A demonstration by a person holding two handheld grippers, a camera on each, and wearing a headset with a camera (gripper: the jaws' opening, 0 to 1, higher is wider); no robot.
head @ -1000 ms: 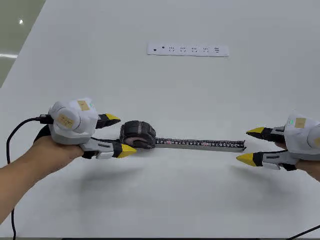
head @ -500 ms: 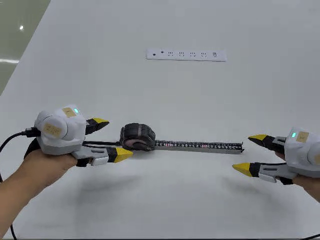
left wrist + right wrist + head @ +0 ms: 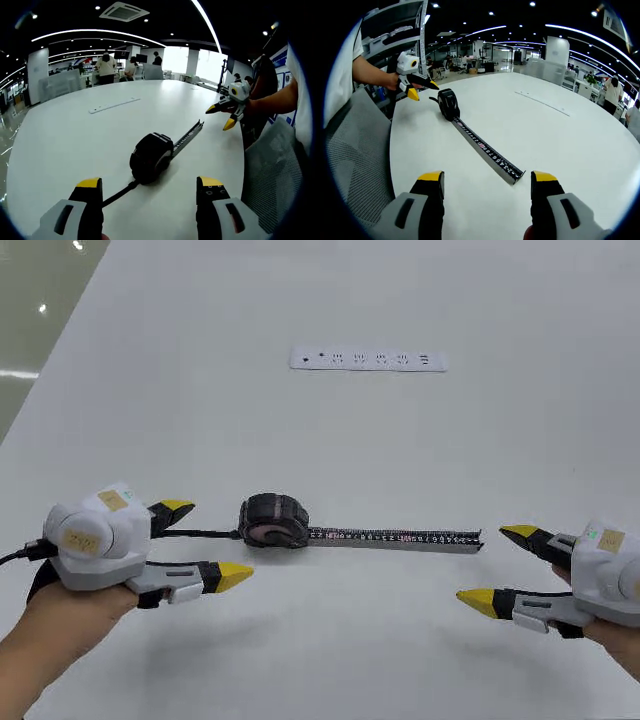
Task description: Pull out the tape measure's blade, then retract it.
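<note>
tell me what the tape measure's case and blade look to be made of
Case: dark with a dull sheen, likely moulded plastic, perhaps rubber-coated. Blade: thin dark strip lying straight and stiff, with printed marks; probably painted steel, though that stays a guess.

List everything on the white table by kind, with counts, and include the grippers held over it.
Tape measure: 1
Power strip: 1
Grippers: 2, the left gripper and the right gripper, both with jaws open
Total: 4

matt dark tape measure case [image 3: 273, 521], metal blade [image 3: 395, 538] — smooth, faintly glossy white table [image 3: 400, 440]
</note>
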